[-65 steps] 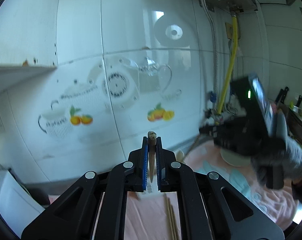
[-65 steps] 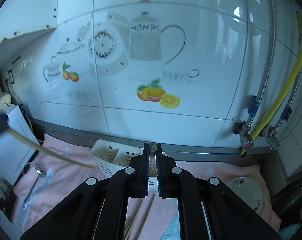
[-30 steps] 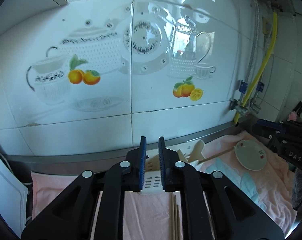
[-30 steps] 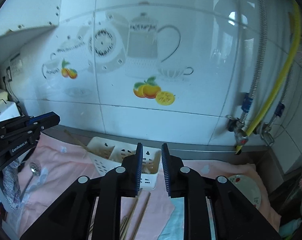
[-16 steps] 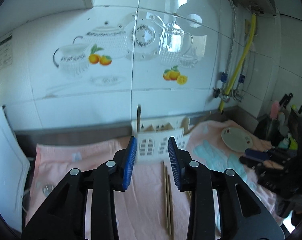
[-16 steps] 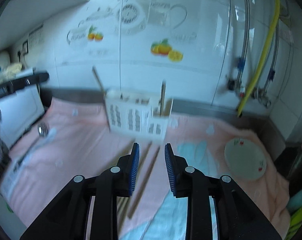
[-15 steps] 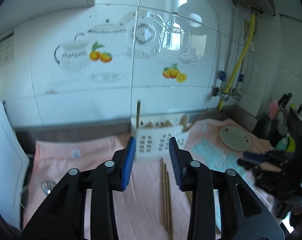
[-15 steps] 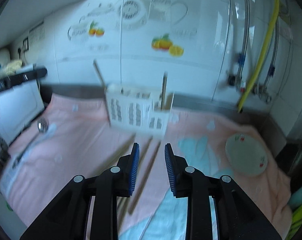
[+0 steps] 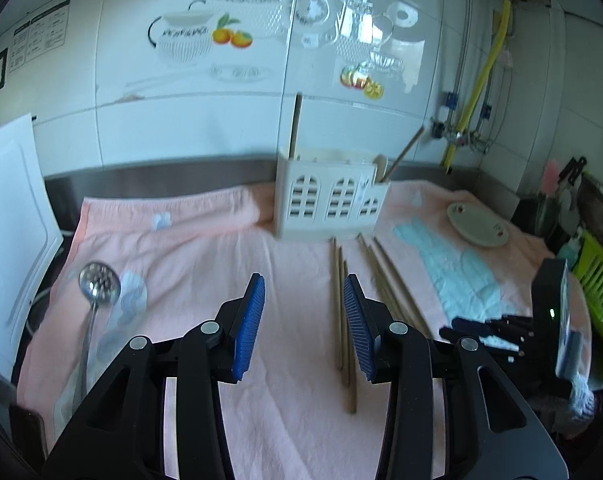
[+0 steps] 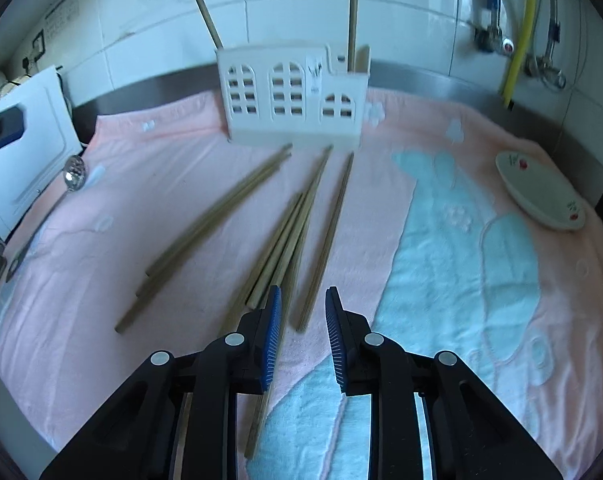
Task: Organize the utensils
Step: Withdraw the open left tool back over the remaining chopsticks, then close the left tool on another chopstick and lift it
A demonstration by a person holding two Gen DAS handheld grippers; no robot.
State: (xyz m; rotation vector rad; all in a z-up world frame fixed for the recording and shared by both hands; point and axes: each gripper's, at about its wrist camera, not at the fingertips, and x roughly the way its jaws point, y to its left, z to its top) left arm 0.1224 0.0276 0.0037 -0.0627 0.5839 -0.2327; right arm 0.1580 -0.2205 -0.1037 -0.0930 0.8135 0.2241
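We are in a home kitchen: glossy wall tiles [image 9: 205,92] with teapot-and-fruit decals at twelve o'clock, a yellow gas hose [image 9: 483,76] and valves at two, a plate [image 10: 541,190] and ladle [image 9: 95,296] on a towel-covered counter [image 10: 461,240].

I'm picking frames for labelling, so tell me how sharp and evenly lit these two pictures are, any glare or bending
Left wrist view: window glare washes the wall tiles; the fisheye bows the counter edge; the ladle and chopsticks look slightly soft. Right wrist view: motion blur smears the chopsticks and utensil holder; the towel is evenly lit; the corners go dark.
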